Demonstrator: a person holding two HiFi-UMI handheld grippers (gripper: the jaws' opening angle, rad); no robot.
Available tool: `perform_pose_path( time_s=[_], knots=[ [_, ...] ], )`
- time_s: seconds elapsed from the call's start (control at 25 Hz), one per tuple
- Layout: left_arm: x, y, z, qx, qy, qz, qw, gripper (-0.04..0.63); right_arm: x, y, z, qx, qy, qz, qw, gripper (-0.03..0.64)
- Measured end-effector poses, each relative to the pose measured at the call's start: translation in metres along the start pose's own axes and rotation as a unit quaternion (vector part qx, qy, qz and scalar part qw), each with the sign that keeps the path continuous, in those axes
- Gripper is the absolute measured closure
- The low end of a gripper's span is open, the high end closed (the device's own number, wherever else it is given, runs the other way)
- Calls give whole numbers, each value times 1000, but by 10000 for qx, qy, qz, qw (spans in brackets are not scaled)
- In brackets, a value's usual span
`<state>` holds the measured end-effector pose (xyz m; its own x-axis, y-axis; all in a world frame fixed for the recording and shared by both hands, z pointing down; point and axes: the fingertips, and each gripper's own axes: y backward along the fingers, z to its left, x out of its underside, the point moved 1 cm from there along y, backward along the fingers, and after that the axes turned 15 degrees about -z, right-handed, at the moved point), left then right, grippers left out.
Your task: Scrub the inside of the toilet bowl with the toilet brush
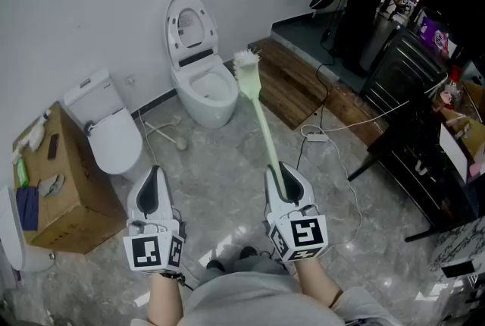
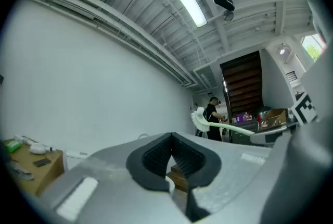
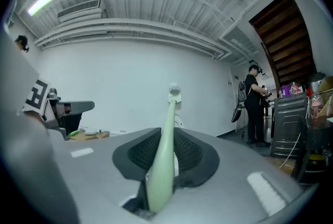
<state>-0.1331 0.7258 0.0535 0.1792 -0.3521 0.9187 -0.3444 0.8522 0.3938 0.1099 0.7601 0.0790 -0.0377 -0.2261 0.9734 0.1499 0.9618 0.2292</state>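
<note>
Toilet brush (image 1: 261, 127), pinched low in the right hand-held gripper (image 1: 282, 177), reached far ahead; scrubbing leverage could twist it loose. Left hand-held gripper (image 1: 154, 180) sat closed, empty.

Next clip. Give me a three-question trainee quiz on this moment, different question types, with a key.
1. True or false: the left hand-held gripper holds nothing.
2. Which toilet has its lid raised? A) the toilet by the wooden platform; B) the one beside the cardboard box; C) both.
3. Fill in: the right hand-held gripper is shut on the toilet brush by its ____.
Key: 1 true; 2 A; 3 handle.
</note>
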Motion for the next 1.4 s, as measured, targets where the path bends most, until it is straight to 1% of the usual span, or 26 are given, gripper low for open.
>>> perform_pose_path(
  time_s=[0.32, 0.56, 0.76, 1.0, 1.12, 1.32, 1.4],
  knots=[
    [1, -4, -2, -80, -1, 6, 10000, 591, 1, -1, -5, -28, -36, 2, 10000, 541],
    [6, -12, -10, -56, -38, 6, 10000, 591, 5, -6, -14, -48, -36, 8, 10000, 541],
    [12, -22, -18, -56, -54, 15, 10000, 591, 8, -10, -27, -86, -296, -44, 9995, 541],
    [15, -34, -37, -85, -116, -45, 9999, 591, 12, -12, -47, -316, -515, -46, 9982, 541],
    [18, -33, -46, -105, -133, -62, 9998, 591, 15, -9, -52, -410, -479, -114, 9979, 541],
    [26, -35, -49, -119, -130, -50, 9998, 591, 19, -18, -49, -829, -472, -210, 9952, 541],
    [28, -40, -48, -113, -145, -59, 9998, 591, 20, -23, -49, -893, -439, -245, 9947, 541]
  ],
)
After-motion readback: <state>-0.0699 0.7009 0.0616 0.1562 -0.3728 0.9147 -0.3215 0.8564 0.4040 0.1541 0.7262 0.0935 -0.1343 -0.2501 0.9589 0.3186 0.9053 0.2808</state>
